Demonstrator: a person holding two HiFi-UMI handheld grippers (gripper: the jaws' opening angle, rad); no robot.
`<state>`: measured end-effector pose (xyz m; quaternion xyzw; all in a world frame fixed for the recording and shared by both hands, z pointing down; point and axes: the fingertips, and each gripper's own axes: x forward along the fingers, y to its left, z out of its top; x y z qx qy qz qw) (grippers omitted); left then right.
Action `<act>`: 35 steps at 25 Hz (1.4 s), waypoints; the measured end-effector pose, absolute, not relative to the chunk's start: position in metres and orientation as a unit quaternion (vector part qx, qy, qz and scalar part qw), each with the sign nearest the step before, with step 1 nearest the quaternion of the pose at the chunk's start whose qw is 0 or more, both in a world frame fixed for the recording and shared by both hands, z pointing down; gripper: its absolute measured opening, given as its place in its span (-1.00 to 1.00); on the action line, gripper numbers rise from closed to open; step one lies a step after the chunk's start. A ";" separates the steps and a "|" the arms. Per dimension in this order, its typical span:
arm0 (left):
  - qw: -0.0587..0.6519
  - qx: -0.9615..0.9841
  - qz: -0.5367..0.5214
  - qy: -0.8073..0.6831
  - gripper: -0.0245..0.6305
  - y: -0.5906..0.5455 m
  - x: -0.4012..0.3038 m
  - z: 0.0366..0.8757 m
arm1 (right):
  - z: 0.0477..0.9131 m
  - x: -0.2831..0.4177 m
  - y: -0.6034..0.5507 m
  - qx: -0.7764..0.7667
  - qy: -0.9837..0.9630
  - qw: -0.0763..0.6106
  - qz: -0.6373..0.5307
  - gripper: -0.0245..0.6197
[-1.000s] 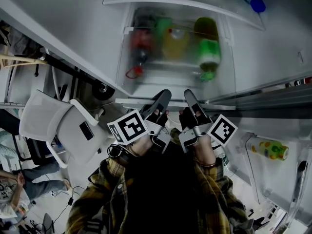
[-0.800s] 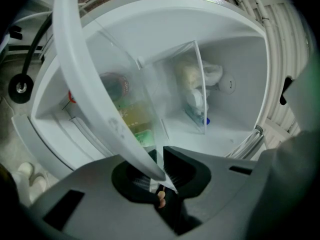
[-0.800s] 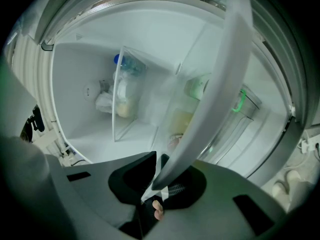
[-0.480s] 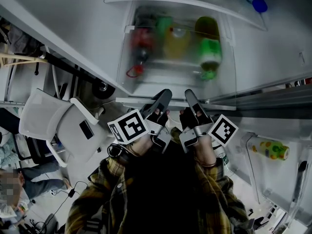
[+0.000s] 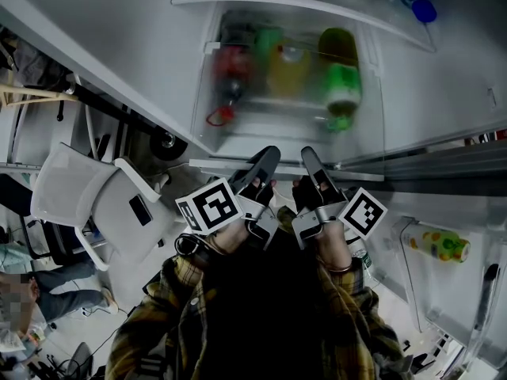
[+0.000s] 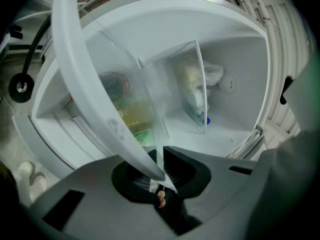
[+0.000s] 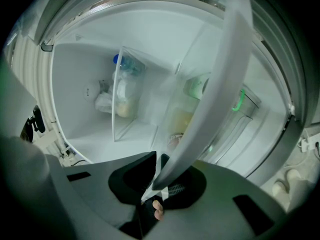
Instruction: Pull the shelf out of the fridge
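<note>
1. The left gripper (image 5: 268,158) is seen with its jaws closed on the white front trim of the glass shelf (image 5: 214,165). In the left gripper view, the trim and the glass edge behind it are pinched between the ribbed pads (image 6: 134,175).
2. The shelf is seated in the open fridge (image 5: 119,62), directly ahead of both grippers and below the head camera. Its long front edge runs left to right across the opening. A red bottle (image 5: 226,74), a yellow bottle (image 5: 285,66) and a green bottle (image 5: 341,81) are seen blurred through the glass beneath it.
3. The right gripper (image 5: 310,158) is likewise clamped on the same trim, just beside the left one and close to the middle of the edge. In the right gripper view, the trim is seen passing between the pads.
4. The trim lies crosswise to both pairs of jaws, so neither hand is nearer; the grip is shared evenly.
5. The coming move is judged to be a straight draw toward the person, at right angles to the trim. An equal pull on both sides is likely needed so that the shelf is not skewed in its side rails.
</note>
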<state>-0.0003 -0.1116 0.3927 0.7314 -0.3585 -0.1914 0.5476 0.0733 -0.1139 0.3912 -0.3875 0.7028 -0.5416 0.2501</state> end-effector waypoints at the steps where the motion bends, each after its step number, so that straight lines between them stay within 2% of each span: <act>1: 0.547 0.731 -0.191 -0.359 -0.77 -0.112 0.000 0.393 | 0.391 0.073 -0.114 -0.387 0.703 0.250 -0.542 -0.77; 35: 0.556 0.724 -0.192 -0.360 -0.77 -0.112 -0.001 0.396 | 0.394 0.072 -0.115 -0.376 0.699 0.254 -0.553 -0.78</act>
